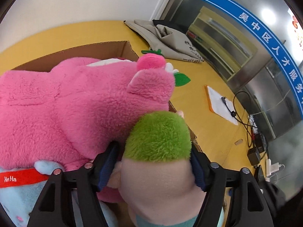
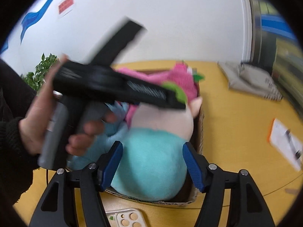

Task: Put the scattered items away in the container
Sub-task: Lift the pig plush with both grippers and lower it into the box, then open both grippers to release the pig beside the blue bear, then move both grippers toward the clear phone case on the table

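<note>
My left gripper (image 1: 154, 162) is shut on the head of a plush doll (image 1: 157, 151) with green hair, a beige face and a teal body, held over the cardboard box (image 1: 106, 50). A big pink plush (image 1: 75, 102) and a light blue plush (image 1: 17, 193) with a red "HaHa" band fill the box. In the right wrist view my right gripper (image 2: 152, 162) is open, its blue pads either side of the doll's teal body (image 2: 149, 162) above the box (image 2: 200, 138). The left gripper and the hand holding it (image 2: 117, 89) cross that view, blurred.
The box stands on a yellow table (image 1: 208, 132). Grey cloth bags (image 1: 170, 37) lie at the back. A white notepad with an orange edge (image 1: 219, 104), cables and chargers (image 1: 255, 151) lie to the right. A clear phone case (image 2: 125, 217) lies in front of the box.
</note>
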The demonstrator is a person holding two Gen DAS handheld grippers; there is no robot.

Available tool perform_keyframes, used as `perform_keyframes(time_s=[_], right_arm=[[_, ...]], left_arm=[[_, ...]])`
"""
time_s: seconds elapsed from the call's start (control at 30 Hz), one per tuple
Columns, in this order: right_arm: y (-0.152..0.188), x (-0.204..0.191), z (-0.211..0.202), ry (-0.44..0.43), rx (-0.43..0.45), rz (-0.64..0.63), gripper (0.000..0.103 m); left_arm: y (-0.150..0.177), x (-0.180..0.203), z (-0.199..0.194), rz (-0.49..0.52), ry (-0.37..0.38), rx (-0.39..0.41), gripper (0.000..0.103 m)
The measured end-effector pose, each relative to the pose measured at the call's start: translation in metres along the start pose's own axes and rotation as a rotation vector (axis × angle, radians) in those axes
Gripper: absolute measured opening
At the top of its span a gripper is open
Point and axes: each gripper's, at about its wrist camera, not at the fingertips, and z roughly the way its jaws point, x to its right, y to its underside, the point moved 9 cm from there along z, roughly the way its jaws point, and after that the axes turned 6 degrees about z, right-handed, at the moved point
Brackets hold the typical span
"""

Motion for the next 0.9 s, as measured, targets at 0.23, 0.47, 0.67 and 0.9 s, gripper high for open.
perform_keyframes(time_s=[0.23, 0.47, 0.67, 0.9], right_arm=[[-0.003, 0.003, -0.019, 0.065, 0.022, -0.008, 0.079], [-0.022, 0.000, -0.038, 0.081, 0.070, 0.060, 0.079], [-0.023, -0.028, -0.035, 0.078, 0.059, 0.062, 0.080], [-0.008, -0.047, -0.029, 0.118, -0.001, 0.039, 0.080]], left_arm=[[-0.007, -0.006, -0.083, -0.133, 0.006, 0.168, 0.091], [0.056, -0.041, -0.200, -0.089, -0.352, 0.289, 0.103], [0.128, -0.073, -0.224, -0.104, -0.499, 0.242, 0.103], [0.182, -0.122, -0.190, -0.247, -0.434, 0.135, 0.099]])
